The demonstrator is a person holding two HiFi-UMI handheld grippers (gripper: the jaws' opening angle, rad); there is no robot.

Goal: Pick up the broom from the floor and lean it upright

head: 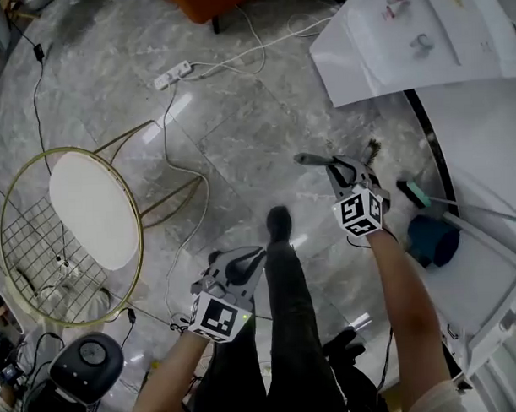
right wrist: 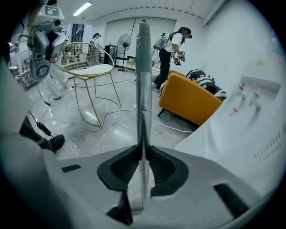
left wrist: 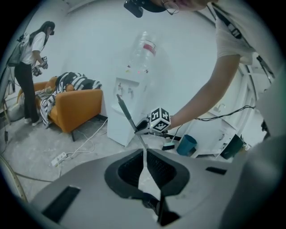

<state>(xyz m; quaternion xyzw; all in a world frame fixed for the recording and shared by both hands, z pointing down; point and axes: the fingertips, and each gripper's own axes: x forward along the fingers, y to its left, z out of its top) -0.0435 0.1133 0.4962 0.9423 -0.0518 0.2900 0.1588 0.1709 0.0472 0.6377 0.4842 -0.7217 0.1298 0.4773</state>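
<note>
One pinch only: right gripper [right wrist: 143,153] fingers clamp the broom [right wrist: 143,85] by its handle, up off the floor [head: 238,117]; left gripper [left wrist: 145,154] fingers sit together, empty, so the slick handle could swivel or slide free.

Chair [head: 93,211] left, dispenser [head: 421,35] right, broom [head: 312,159] between

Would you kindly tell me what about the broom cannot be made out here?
- Broom handle below the grip: in the head view the right hand-held gripper and forearm cover it; in the left gripper view the left hand-held gripper blocks it.
- Whether the green brush is its head: the join is hidden in every view.
</note>
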